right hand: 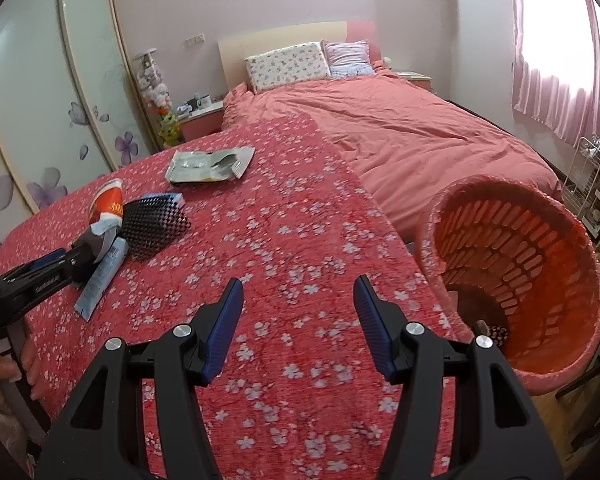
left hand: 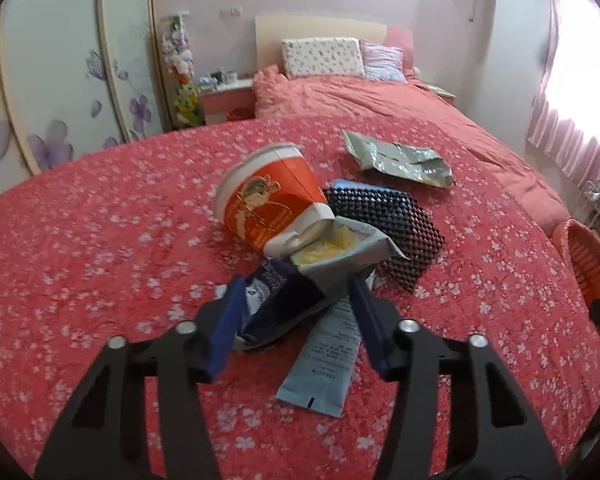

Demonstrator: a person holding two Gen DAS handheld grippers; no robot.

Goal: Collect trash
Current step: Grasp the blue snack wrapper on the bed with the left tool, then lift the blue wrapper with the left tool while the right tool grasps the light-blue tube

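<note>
Trash lies on the red floral bedspread (left hand: 100, 240): an orange-and-white paper cup (left hand: 268, 200) on its side, a black honeycomb-patterned pack (left hand: 384, 224), a silver foil wrapper (left hand: 396, 160) and a flat light-blue sachet (left hand: 328, 360). My left gripper (left hand: 298, 308) is shut on a crumpled grey-and-blue snack bag (left hand: 332, 256) whose mouth shows yellow inside. In the right wrist view the left gripper (right hand: 88, 248) sits at the pile, far left. My right gripper (right hand: 298, 320) is open over bare bedspread, nothing between its fingers. An orange slatted basket (right hand: 516, 272) tilts just right of it.
A pink duvet (right hand: 400, 140) and pillows (right hand: 288, 64) cover the far half of the bed. A nightstand (right hand: 200, 116) and flowered wardrobe doors (right hand: 40, 100) stand on the left. A curtained window (right hand: 560, 60) and a wire rack (right hand: 588, 184) are on the right. A person's hand (right hand: 0, 368) shows lower left.
</note>
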